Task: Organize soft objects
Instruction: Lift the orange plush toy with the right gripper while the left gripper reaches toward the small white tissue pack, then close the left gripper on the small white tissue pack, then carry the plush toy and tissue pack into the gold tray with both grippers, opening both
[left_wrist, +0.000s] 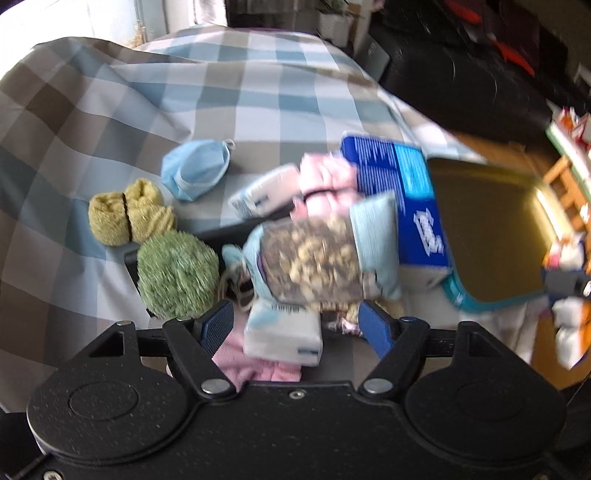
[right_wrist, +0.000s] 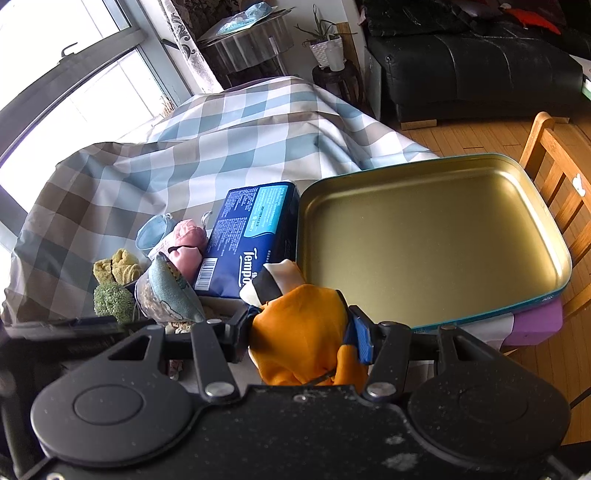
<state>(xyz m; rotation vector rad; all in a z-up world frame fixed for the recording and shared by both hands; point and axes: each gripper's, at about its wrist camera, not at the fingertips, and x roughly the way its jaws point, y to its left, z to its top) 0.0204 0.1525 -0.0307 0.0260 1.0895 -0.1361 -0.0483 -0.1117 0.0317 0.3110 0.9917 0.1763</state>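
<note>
The right gripper has its jaws clamped on an orange-and-white soft toy at the near rim of the empty gold metal tray, which offers open room. The left gripper hangs with jaws wide over a small white tissue pack; crowded neighbours like the fuzzy green ball could snag.

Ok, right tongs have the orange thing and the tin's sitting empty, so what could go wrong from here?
1. The orange cloth bundle bulges out of the right tongs; a loose fold could slip before it reaches the tin tray.
2. The tray's near corner rests on a purple block near the table edge, so pushing down might tip it.
3. The left tongs stand open over a crowded pile around the white tissue pack; closing could catch two items.
</note>
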